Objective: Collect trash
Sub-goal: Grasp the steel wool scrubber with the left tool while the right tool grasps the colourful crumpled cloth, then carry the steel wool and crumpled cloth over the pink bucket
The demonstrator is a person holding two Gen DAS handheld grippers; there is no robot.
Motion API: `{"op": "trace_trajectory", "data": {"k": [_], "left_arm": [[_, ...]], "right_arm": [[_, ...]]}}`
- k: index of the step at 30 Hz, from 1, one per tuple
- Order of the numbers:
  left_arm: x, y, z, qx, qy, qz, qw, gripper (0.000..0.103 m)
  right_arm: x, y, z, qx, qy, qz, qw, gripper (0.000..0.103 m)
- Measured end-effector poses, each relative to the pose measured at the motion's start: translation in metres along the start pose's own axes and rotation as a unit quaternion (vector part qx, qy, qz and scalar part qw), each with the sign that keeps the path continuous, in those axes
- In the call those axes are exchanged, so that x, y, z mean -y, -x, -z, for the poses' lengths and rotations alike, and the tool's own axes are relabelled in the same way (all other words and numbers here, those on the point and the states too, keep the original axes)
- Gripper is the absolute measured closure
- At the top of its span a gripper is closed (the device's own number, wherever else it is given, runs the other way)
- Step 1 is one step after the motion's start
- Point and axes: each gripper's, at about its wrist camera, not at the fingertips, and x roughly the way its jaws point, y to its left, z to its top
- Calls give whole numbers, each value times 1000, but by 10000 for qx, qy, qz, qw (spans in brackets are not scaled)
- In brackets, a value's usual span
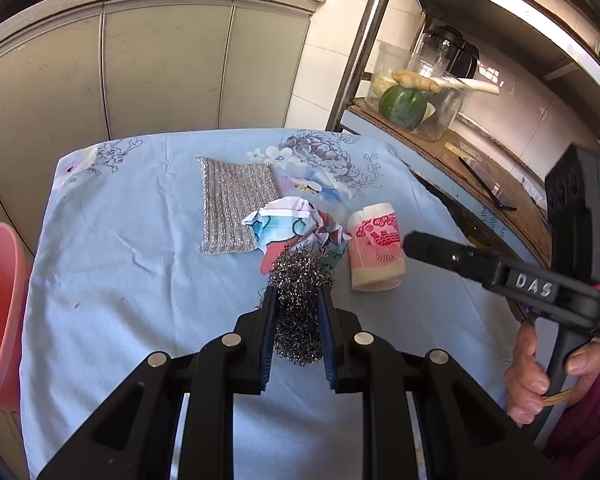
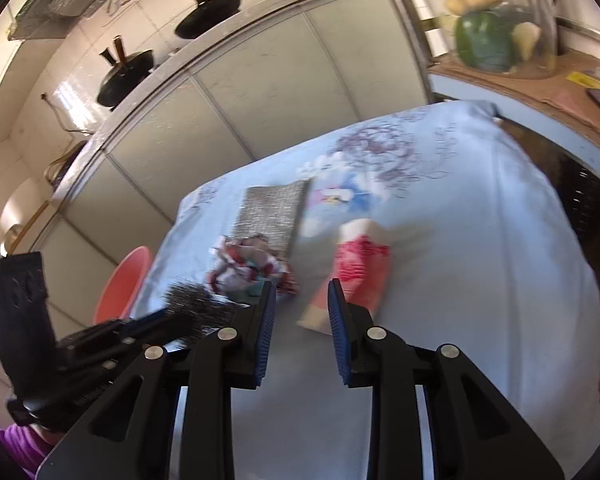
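Observation:
My left gripper [image 1: 296,292] is shut on a ball of steel wool [image 1: 300,308], held just above the blue flowered tablecloth [image 1: 132,280]. Behind it lies a crumpled heap of paper and a face mask [image 1: 292,226], and to its right a squashed red-and-cream paper cup [image 1: 376,252] on its side. My right gripper [image 2: 302,288] stands open with nothing between its pads, a little short of the cup [image 2: 360,272] and the heap [image 2: 248,264]. In the right wrist view the steel wool [image 2: 192,304] shows at the left in the left gripper [image 2: 160,322].
A silver mesh cloth [image 1: 232,204] lies flat behind the heap. A pink basin [image 1: 0,300] stands off the table's left edge. Grey cabinets are behind. A shelf at right holds a clear tub with a green pepper [image 1: 402,106]. A hand [image 1: 528,380] grips the right handle.

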Motion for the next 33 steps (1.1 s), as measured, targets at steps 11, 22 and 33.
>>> {"op": "trace_trajectory", "data": {"k": [11,22,33], "left_arm": [[-23,1,12,-80,343,-177,9992,84],[-28,-2,16,-117,407,-92,9991,84],[-34,3,18,-54,495,-65,9987,84]], "right_arm": [[-33,-45,-8,-606,374,-163,9973,76],[-47,-70,-13,-766,427,-244,9958,76],[-46,-71,-14,-569,393,-199,9974,95]]}}
